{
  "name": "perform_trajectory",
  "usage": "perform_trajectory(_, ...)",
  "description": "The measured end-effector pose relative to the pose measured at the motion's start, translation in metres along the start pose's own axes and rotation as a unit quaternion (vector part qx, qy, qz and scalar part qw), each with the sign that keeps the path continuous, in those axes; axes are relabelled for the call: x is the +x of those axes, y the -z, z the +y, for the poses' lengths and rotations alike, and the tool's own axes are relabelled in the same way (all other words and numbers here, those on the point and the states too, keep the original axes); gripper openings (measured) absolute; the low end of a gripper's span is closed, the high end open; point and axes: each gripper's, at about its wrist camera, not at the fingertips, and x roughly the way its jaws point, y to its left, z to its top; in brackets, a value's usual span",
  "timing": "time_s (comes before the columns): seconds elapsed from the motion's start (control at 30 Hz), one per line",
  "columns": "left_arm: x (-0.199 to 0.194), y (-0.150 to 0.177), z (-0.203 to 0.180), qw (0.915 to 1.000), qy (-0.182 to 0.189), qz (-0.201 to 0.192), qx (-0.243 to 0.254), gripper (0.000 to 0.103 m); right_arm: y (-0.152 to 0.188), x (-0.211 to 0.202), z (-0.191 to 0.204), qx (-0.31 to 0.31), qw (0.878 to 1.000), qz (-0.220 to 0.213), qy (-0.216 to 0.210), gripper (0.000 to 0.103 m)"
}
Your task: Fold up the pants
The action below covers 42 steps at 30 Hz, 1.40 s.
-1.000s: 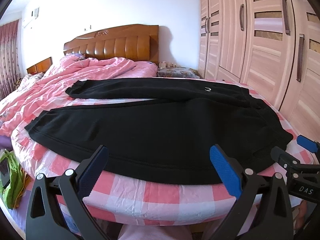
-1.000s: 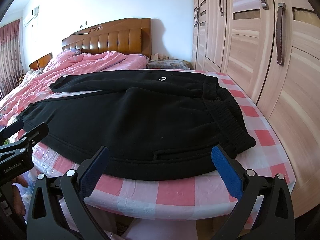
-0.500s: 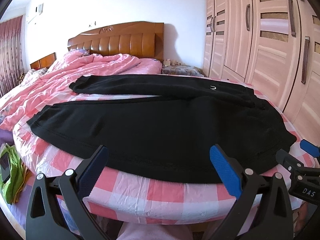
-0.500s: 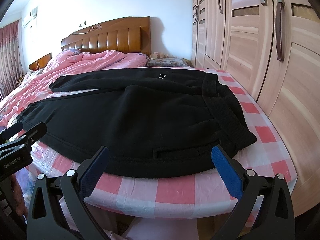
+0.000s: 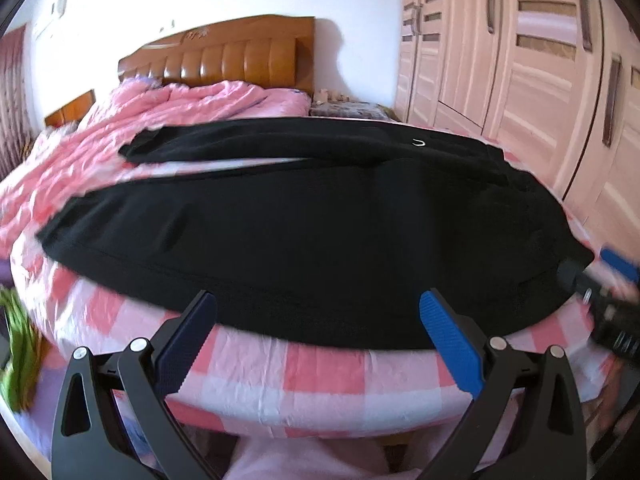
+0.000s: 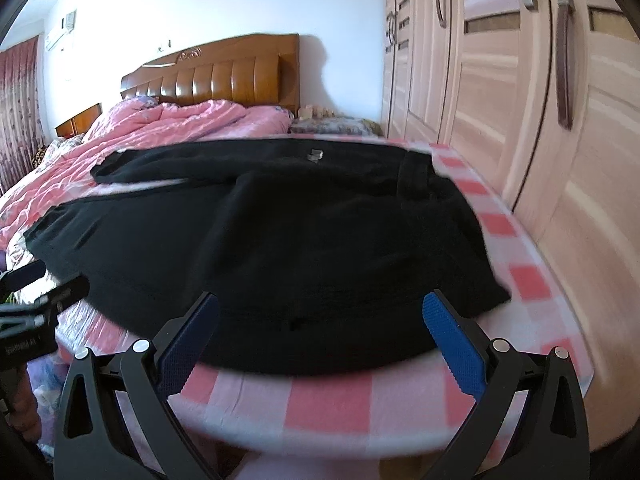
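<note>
Black pants (image 5: 304, 232) lie spread flat on the pink checked sheet (image 5: 320, 372) at the foot of the bed, waistband to the right, both legs running left. My left gripper (image 5: 320, 332) hangs open at the pants' near hem with nothing between its blue pads. In the right wrist view the same pants (image 6: 280, 248) fill the middle, waistband (image 6: 416, 176) at the right. My right gripper (image 6: 320, 334) is open just short of the near edge. Each gripper shows in the other's view: the right one (image 5: 600, 292), the left one (image 6: 36, 292).
A pink quilt (image 5: 120, 136) is bunched toward the wooden headboard (image 5: 224, 56). Wardrobe doors (image 6: 520, 100) stand close along the right side of the bed. A green thing (image 5: 16, 352) lies on the floor at the left. A small nightstand (image 5: 348, 110) sits beyond the bed.
Both grippers have moved forward and closer to the pants' near edge; the views are blurred by motion. Both stay open and the pants have not moved.
</note>
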Motion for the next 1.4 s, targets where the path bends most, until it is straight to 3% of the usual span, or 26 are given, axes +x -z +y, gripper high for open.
perform_trajectory(0.1,0.013,-0.021,-0.003,0.9993,-0.013,-0.011,0.032,0.102,-0.029,0.015,-0.012,-0.008,1.0,-0.001,-0.003,0.099)
perform_trajectory(0.23,0.04,-0.067,0.001,0.9981,-0.022,-0.029,0.049,0.102,-0.074,0.05,-0.04,0.009,0.999,0.021,-0.042,0.099)
perform_trajectory(0.3,0.067,-0.1,0.009,0.999,0.003,-0.002,0.046,0.102,-0.098,0.075,-0.058,0.028,0.996,0.038,-0.072,0.099)
perform_trajectory(0.37,0.099,-0.131,0.019,0.9984,0.025,0.041,0.029,0.101,-0.12,0.103,-0.077,0.047,0.994,0.058,-0.075,0.099)
perform_trajectory(0.47,0.148,-0.174,0.032,0.9959,0.025,0.085,0.015,0.101,-0.157,0.139,-0.092,0.022,0.996,0.059,-0.062,0.099)
perform_trajectory(0.53,0.177,-0.2,0.033,0.995,0.026,0.095,0.015,0.101,-0.166,0.173,-0.105,0.02,0.994,0.093,-0.059,0.099)
perform_trajectory(0.63,0.237,-0.235,0.03,0.9863,0.064,0.152,0.009,0.101,-0.179,0.224,-0.127,0.033,0.987,0.134,-0.082,0.099)
perform_trajectory(0.73,0.289,-0.26,0.022,0.9809,0.093,0.17,0.019,0.101,-0.194,0.271,-0.152,0.039,0.982,0.162,-0.089,0.099)
perform_trajectory(0.9,0.349,-0.282,-0.002,0.9723,0.135,0.164,0.098,0.1,-0.212,0.329,-0.183,0.032,0.979,0.174,-0.098,0.099)
perform_trajectory(1.0,0.368,-0.288,-0.013,0.964,0.168,0.145,0.146,0.1,-0.219,0.352,-0.182,-0.006,0.975,0.186,-0.119,0.099)
perform_trajectory(1.1,0.377,-0.29,-0.025,0.9523,0.194,0.129,0.198,0.1,-0.218,0.369,-0.166,-0.05,0.964,0.212,-0.155,0.099)
perform_trajectory(1.17,0.38,-0.29,-0.032,0.9417,0.207,0.126,0.234,0.1,-0.214,0.376,-0.153,-0.086,0.954,0.23,-0.172,0.093)
perform_trajectory(1.2,0.382,-0.291,-0.035,0.9365,0.212,0.125,0.249,0.098,-0.213,0.374,-0.146,-0.106,0.953,0.225,-0.174,0.082)
perform_trajectory(1.23,0.385,-0.292,-0.039,0.9293,0.22,0.128,0.268,0.094,-0.214,0.373,-0.144,-0.111,0.951,0.224,-0.18,0.063)
perform_trajectory(1.3,0.39,-0.294,-0.042,0.9216,0.231,0.135,0.281,0.084,-0.214,0.366,-0.14,-0.123,0.946,0.221,-0.203,0.041)
perform_trajectory(1.33,0.393,-0.296,-0.044,0.9158,0.243,0.139,0.288,0.078,-0.213,0.362,-0.137,-0.136,0.946,0.218,-0.2,0.032)
perform_trajectory(1.4,0.394,-0.298,-0.044,0.9088,0.257,0.142,0.297,0.076,-0.212,0.35,-0.131,-0.156,0.947,0.207,-0.187,0.015)
